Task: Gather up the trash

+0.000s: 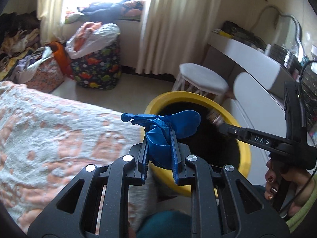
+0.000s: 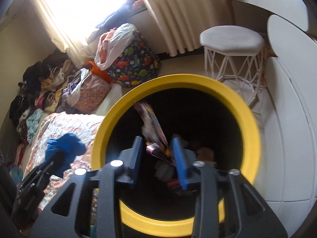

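- The left gripper (image 1: 159, 138) is clamped on a crumpled blue glove (image 1: 164, 130), its blue pads pressed against the bunched material from both sides.
- The glove's long axis runs roughly crosswise to the fingers in the left wrist view: one knotted, rolled end points left over the bed, the rounded puffed end points right over the bin's mouth, and a loose fold hangs down between the fingers.
- The glove is held at the near left edge of the yellow bin (image 1: 242, 144), partly over its rim.
- The right gripper (image 2: 158, 150) stands over the bin's (image 2: 178, 79) dark opening with its fingers apart.
- A shiny printed wrapper (image 2: 150, 123) lies between and beyond those fingers, blurred; its long axis runs from upper left, near the far rim, down toward the right finger. I cannot tell whether the pads touch it.
- Other scraps lie at the bottom of the bin, too dark to name.
- In the right wrist view the glove (image 2: 65, 146) shows left of the bin, above the pink and white bedspread (image 2: 65, 123).
- A white stool (image 2: 231, 37) stands beyond the bin, beside a white tabletop (image 1: 247, 53).
- A dinosaur-print bag (image 1: 97, 67) sits on the floor under the curtains (image 1: 168, 25).
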Action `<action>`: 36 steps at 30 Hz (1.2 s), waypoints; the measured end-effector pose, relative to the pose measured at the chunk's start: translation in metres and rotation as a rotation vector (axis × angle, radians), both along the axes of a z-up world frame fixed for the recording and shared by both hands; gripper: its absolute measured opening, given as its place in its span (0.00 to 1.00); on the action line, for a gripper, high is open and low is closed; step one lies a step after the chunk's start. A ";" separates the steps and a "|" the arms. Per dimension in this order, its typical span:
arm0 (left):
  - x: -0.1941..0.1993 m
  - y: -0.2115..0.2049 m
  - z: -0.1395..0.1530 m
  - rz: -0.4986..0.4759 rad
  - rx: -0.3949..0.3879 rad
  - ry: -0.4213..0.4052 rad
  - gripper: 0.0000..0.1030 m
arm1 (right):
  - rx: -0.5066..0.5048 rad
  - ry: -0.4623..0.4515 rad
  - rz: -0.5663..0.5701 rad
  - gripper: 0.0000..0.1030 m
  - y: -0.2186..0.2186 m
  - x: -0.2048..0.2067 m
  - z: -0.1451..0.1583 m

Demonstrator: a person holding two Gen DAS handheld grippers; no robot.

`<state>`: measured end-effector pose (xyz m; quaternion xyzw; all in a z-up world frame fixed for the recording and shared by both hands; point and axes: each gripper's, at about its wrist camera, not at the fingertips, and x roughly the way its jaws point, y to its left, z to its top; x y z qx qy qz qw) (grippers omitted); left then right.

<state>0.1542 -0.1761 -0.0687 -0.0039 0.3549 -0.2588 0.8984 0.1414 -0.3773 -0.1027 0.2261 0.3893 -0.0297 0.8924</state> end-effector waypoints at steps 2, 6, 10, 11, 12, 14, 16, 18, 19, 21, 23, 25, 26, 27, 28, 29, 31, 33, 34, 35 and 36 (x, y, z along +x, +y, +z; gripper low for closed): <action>0.000 -0.015 -0.004 -0.026 0.021 0.000 0.13 | 0.001 -0.012 -0.022 0.47 -0.008 -0.007 0.004; 0.001 -0.035 -0.013 -0.067 0.049 0.025 0.25 | -0.009 -0.048 -0.053 0.52 -0.018 -0.025 0.015; -0.008 -0.030 -0.007 -0.065 0.034 -0.006 0.53 | -0.061 -0.117 -0.057 0.65 -0.017 -0.045 0.025; -0.009 -0.028 -0.006 -0.060 0.034 -0.010 0.62 | -0.062 -0.137 -0.060 0.65 -0.017 -0.050 0.027; -0.012 -0.025 -0.005 -0.051 0.032 -0.017 0.64 | -0.061 -0.153 -0.060 0.66 -0.015 -0.052 0.029; -0.018 -0.016 -0.001 -0.038 0.021 -0.029 0.70 | -0.082 -0.198 -0.059 0.69 -0.010 -0.060 0.036; -0.023 -0.010 0.003 -0.026 0.015 -0.046 0.78 | -0.134 -0.265 -0.033 0.77 0.001 -0.072 0.047; -0.030 -0.001 0.007 -0.007 0.012 -0.067 0.83 | -0.188 -0.317 -0.025 0.87 0.013 -0.082 0.057; -0.034 0.003 0.009 0.002 0.010 -0.076 0.87 | -0.206 -0.353 -0.023 0.91 0.018 -0.090 0.061; -0.042 0.015 0.014 0.028 0.003 -0.098 0.89 | -0.221 -0.400 -0.033 0.94 0.022 -0.102 0.065; -0.049 0.025 0.018 0.053 -0.004 -0.120 0.89 | -0.239 -0.432 -0.037 0.94 0.027 -0.110 0.068; -0.057 0.035 0.023 0.079 -0.007 -0.147 0.89 | -0.257 -0.452 -0.052 0.94 0.030 -0.115 0.069; -0.062 0.042 0.026 0.096 -0.011 -0.159 0.89 | -0.264 -0.465 -0.064 0.94 0.031 -0.118 0.069; -0.066 0.045 0.028 0.104 -0.013 -0.165 0.89 | -0.267 -0.482 -0.065 0.94 0.034 -0.122 0.069; -0.069 0.051 0.030 0.118 -0.012 -0.172 0.89 | -0.270 -0.492 -0.065 0.94 0.036 -0.125 0.068; -0.072 0.055 0.032 0.130 -0.013 -0.175 0.89 | -0.276 -0.504 -0.065 0.94 0.039 -0.128 0.068; -0.077 0.062 0.036 0.147 -0.013 -0.185 0.89 | -0.285 -0.526 -0.061 0.94 0.045 -0.131 0.068; -0.084 0.069 0.039 0.174 -0.004 -0.204 0.89 | -0.284 -0.538 -0.049 0.94 0.050 -0.134 0.068; -0.087 0.072 0.040 0.183 -0.003 -0.210 0.89 | -0.284 -0.541 -0.038 0.94 0.054 -0.135 0.068; -0.090 0.076 0.041 0.195 0.001 -0.214 0.89 | -0.286 -0.543 -0.030 0.94 0.059 -0.136 0.068; -0.091 0.077 0.043 0.202 0.001 -0.218 0.89 | -0.291 -0.544 -0.018 0.94 0.063 -0.137 0.067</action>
